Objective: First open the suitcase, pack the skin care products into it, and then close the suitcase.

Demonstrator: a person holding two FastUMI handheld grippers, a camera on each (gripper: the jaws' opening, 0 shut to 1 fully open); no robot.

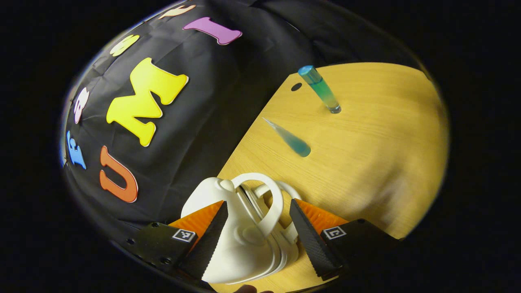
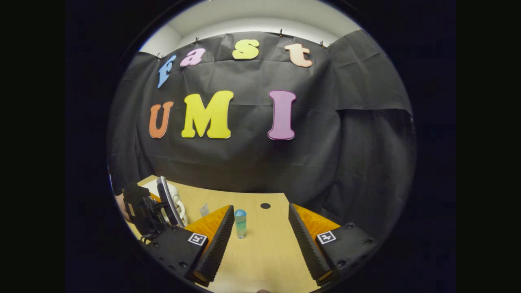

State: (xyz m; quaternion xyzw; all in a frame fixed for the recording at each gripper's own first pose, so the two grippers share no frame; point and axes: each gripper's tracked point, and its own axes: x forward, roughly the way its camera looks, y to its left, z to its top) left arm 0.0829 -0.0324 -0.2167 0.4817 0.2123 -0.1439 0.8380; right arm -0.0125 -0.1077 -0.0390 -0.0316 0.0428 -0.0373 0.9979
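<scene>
Left gripper is spread wide over the small white suitcase — the case sits closed, standing on edge between the two fingers, handle arching up in the gap. Its shell lies against the left-hand finger; the other finger is just beside the case, and contact there can't be told, so no firm grip is visible. Ahead of those fingers on the wooden table: a teal tube lying flat, tapered end pointing away (blurred), and beyond it a blue-green bottle standing upright, well apart from the case. A dark round hole in the tabletop sits near the bottle. Right gripper is also wide open with nothing between its fingers — it hangs just above the table, the same bottle standing ahead of it, close to its left-hand finger. Off to that side, the suitcase shows behind the left gripper's body, a hand partly visible at the edge.
</scene>
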